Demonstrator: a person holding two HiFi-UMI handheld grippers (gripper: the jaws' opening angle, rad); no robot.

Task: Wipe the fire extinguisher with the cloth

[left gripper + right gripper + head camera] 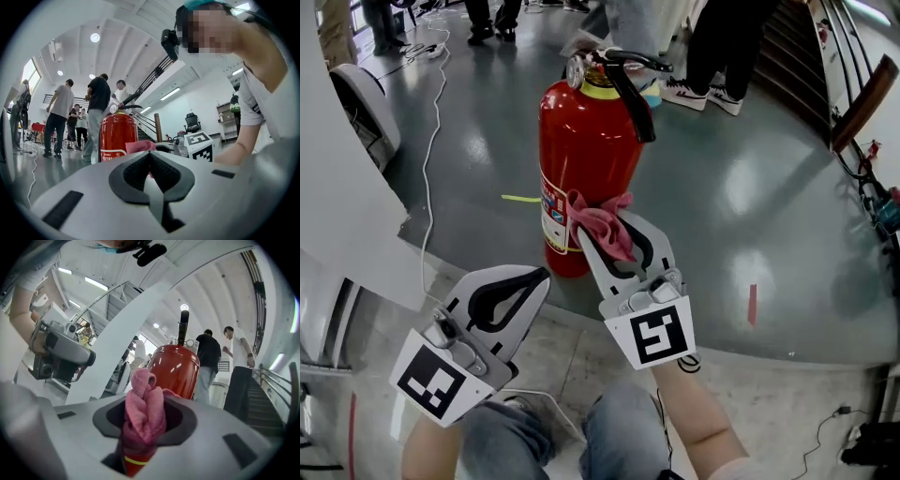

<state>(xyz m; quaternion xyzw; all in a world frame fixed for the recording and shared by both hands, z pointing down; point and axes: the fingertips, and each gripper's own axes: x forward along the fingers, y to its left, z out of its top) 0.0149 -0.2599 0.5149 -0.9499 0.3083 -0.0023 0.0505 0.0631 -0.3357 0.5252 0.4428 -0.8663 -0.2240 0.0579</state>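
The red fire extinguisher (pixel 586 150) stood upright on the glossy grey floor (pixel 750 187), directly ahead of the seated operator. It was a sealed cylinder with the valve head fitted on top. A round pressure gauge (pixel 575 71) sat at the neck, and a black discharge hose (pixel 635 105) hung down the right shoulder. What the cylinder held could not be seen. A printed label (pixel 551 214) wrapped the lower body.

The right gripper (pixel 609 227) was clamped on a bunched pink cloth (pixel 596 212). The cloth filled the gap between its fingers and stuck out past the tips. The wad was pressed against the lower front of the cylinder, beside the label.

The left gripper (pixel 540 275) was held lower and to the left, apart from the cylinder. Its fingers were closed together with nothing between them.

A white cable (pixel 431 141) ran across the floor to the left of the cylinder. A short yellow-green strip (pixel 521 198) lay on the floor just beside the cylinder's left side, and a red strip (pixel 752 305) lay on the floor well to the right. Bystanders' sneakers (pixel 694 94) were visible beyond the cylinder.
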